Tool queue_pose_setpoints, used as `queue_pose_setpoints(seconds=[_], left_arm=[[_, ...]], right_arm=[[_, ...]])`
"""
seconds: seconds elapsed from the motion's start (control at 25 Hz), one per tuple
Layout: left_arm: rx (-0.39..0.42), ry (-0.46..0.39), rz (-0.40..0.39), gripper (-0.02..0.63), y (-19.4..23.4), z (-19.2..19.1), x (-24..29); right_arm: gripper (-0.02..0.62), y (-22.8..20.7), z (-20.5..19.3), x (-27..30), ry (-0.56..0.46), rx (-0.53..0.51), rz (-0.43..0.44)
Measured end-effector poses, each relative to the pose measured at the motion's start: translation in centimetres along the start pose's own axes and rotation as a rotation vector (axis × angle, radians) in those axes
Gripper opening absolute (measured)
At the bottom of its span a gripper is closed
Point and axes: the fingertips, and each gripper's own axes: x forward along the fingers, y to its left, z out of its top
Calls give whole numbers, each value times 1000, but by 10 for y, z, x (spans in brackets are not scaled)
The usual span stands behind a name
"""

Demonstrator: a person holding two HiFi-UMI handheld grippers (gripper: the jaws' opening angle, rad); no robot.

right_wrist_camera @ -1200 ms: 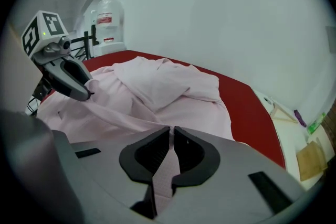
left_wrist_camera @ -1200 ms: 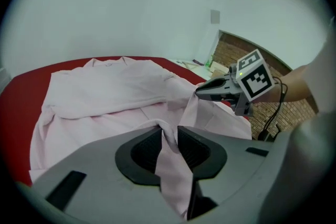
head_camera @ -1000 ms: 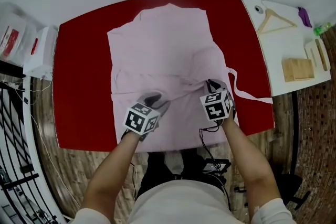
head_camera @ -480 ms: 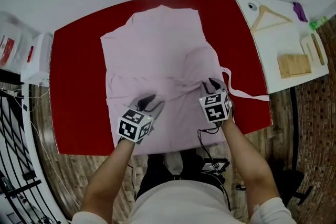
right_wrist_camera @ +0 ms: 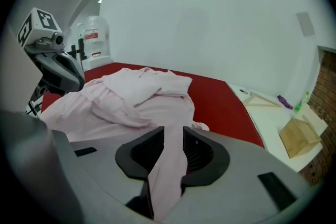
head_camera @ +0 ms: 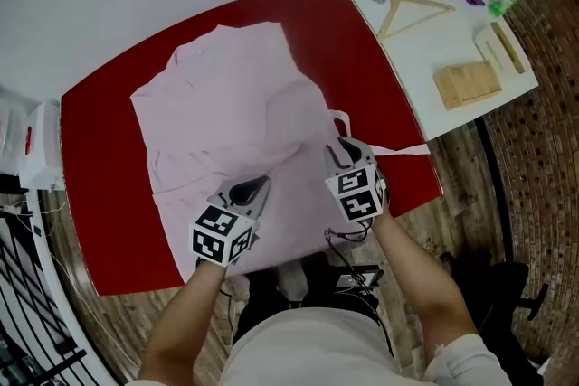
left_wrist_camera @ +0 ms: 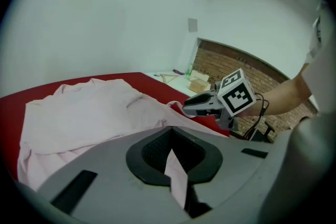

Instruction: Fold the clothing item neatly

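A pale pink garment point(head_camera: 226, 104) lies spread on the red table point(head_camera: 99, 140), its near part bunched into folds. My left gripper point(head_camera: 250, 192) is at the garment's near edge and is shut on a thin fold of it, which shows pinched in the left gripper view point(left_wrist_camera: 170, 152). My right gripper point(head_camera: 340, 149) sits at the garment's right side. A thicker fold of pink cloth fills the gap between its pads point(right_wrist_camera: 173, 149). A narrow pink strip point(head_camera: 398, 149) trails off toward the table's right edge.
A white side table point(head_camera: 425, 41) adjoins on the right, carrying a wooden hanger point(head_camera: 412, 9), a wooden block point(head_camera: 466, 83) and small items. A white box point(head_camera: 36, 145) stands at the left. The red table's near edge is just below the grippers.
My left gripper has slid toward the near edge and closed on the cloth. The right gripper stays at the same fold. The head view has swung, shifting the table leftward.
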Motion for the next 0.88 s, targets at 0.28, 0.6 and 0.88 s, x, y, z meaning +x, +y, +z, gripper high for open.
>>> queue_pose_setpoints(seconds=[0.28,0.6,0.88], left_arm=[[73,47,-63,9,-66,18,43],[84,82,-142,64,-110,35,99],[120,144,-167,182,-123,32,143]], right_arm=[[94,-65,-38,-32,7,89,-93],[94,-129,-86,-58,46,166,-183],[113,-154,-116,-69,87,174,-199]])
